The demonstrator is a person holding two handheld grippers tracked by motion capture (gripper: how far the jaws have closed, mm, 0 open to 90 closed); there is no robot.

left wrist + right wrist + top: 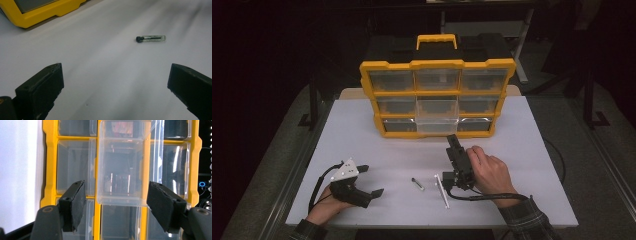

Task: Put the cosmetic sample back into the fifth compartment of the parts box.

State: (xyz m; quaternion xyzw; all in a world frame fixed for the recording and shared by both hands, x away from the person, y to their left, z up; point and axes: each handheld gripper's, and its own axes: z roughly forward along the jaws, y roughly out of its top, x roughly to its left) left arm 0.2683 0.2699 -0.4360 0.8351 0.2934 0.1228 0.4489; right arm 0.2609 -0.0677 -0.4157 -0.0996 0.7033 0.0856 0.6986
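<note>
A yellow organizer (437,65) with clear drawers stands upright at the back of the white table (362,135). Its bottom middle drawer (437,128) is pulled out a little. My right gripper (452,138) points at that drawer from just in front, held by a hand. In the right gripper view its jaws stand open (115,202) before the protruding clear drawer (122,170), with nothing between the pads. My left gripper (371,180) rests open at the front left. A small glass vial (417,183) with a black cap lies between the hands; the vial (151,38) lies ahead of the open left gripper (115,85).
A thin white stick (442,191) lies beside the right hand, near the front edge. A corner of the organizer (37,15) shows at the upper left of the left gripper view. Cables trail from both grippers. Dark floor and table legs surround the table.
</note>
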